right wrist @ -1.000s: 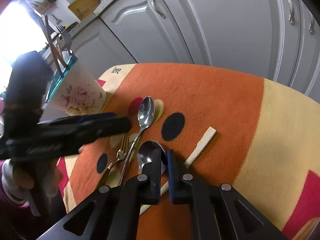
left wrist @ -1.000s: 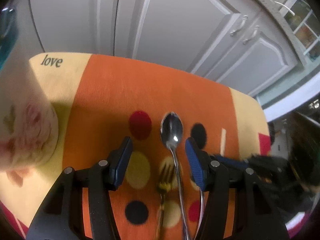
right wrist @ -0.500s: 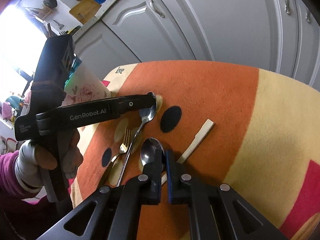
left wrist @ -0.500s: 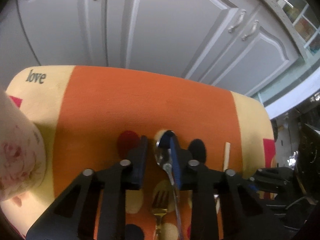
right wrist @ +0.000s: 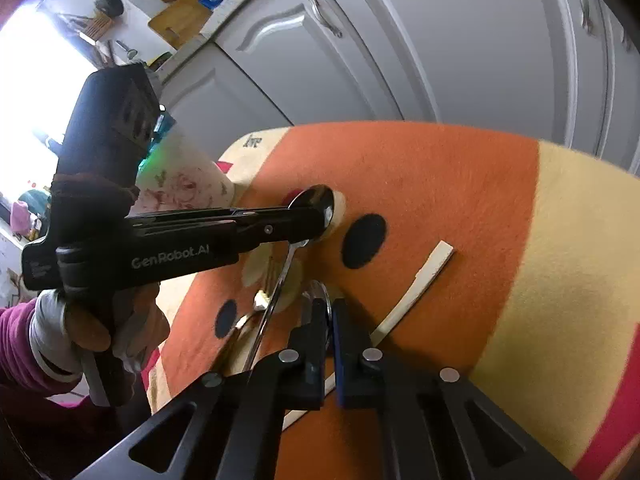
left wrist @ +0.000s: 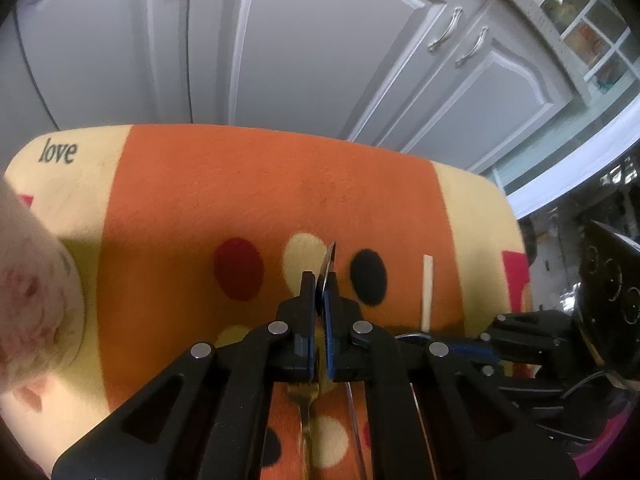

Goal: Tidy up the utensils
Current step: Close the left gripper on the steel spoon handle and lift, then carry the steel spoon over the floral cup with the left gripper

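The orange band of the cloth (left wrist: 248, 196) lies bare up to its far edge, with cabinet doors (left wrist: 320, 40) behind. My left gripper (left wrist: 320, 292) is pinched on the bowl of a spoon (right wrist: 316, 202) turned on edge. My right gripper (right wrist: 329, 320) is clamped on a second spoon (right wrist: 320, 290), beside the wooden stick (right wrist: 420, 280). A fork (left wrist: 304, 400) lies under the left gripper. Print reads "love" (left wrist: 58, 152); the gripper is marked "GenRobot.AI".

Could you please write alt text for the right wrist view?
Both grippers clamp spoons over an orange spotted cloth: the left gripper pinches one spoon by its bowl, the right gripper another.
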Motion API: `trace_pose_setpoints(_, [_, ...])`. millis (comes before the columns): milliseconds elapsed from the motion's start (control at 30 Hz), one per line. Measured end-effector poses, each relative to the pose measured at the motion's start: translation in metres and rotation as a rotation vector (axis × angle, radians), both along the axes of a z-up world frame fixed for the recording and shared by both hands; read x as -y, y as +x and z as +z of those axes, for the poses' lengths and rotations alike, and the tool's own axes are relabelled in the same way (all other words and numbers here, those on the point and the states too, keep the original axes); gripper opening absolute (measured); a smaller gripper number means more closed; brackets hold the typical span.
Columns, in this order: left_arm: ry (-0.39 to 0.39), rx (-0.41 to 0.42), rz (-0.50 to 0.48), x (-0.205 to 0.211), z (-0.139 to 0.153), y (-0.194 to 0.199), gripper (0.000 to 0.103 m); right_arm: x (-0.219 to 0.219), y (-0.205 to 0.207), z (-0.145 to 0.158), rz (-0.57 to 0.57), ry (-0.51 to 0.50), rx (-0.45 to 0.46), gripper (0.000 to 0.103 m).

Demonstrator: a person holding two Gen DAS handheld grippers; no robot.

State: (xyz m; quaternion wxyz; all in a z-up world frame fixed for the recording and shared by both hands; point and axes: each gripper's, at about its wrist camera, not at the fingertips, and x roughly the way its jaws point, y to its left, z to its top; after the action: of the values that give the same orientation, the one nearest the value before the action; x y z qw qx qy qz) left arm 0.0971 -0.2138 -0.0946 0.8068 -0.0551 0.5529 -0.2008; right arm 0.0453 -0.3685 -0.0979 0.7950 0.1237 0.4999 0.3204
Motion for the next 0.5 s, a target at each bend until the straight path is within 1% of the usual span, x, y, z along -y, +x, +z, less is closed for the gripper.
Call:
trace_pose_setpoints(67, [-0.024, 0.004, -0.001, -0.005, 0.008, -0.007, 0.002, 0.000, -0.007, 0.013, 0.001, -0.018, 0.033, 0.003])
trace_pose_setpoints(133, [-0.033, 0.028, -0.008, -0.010, 0.021, -0.019, 0.002, 0.001, -0.015, 0.028, 0.000, -0.032, 0.066, 0.003])
trace_pose_setpoints(333, [-0.095, 0.086, -0.031, -0.026, 0.059, -0.058, 0.002, 0.008, -0.036, 0.066, -0.018, -0.052, 0.138, 0.003])
trace_pose_setpoints(500, [-0.114, 0.134, -0.022, -0.048, 0.091, -0.082, 0.002, 0.004, -0.048, 0.095, -0.029, -0.063, 0.205, 0.003])
